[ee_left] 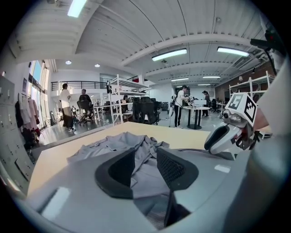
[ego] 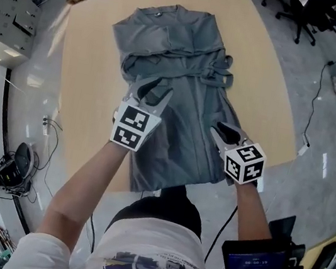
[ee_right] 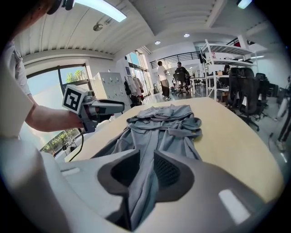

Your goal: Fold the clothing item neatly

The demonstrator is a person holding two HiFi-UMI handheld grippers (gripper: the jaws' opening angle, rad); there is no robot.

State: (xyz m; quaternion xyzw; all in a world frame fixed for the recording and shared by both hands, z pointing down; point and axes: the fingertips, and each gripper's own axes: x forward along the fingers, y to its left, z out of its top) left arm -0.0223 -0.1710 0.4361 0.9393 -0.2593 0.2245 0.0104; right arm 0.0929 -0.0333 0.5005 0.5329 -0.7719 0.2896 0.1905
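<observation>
A grey garment [ego: 181,56] lies lengthwise on a light wooden table [ego: 86,53], its far half bunched with a tied belt. Its near end hangs off the table's front edge. My left gripper [ego: 153,90] is shut on the garment's left side near the middle, and in the left gripper view grey cloth [ee_left: 129,143] runs through the left gripper [ee_left: 145,157]. My right gripper [ego: 222,133] is shut on the right side. In the right gripper view a long strip of the garment [ee_right: 166,120] passes into the right gripper [ee_right: 146,159]. Each gripper view shows the other gripper beside it.
Bare tabletop [ee_right: 236,136] flanks the garment on both sides. Office chairs [ego: 302,16] stand beyond the far right corner. Cables and gear [ego: 16,166] lie on the floor at left. A device with a screen [ego: 258,261] sits at my right hip. People [ee_left: 66,107] stand far off.
</observation>
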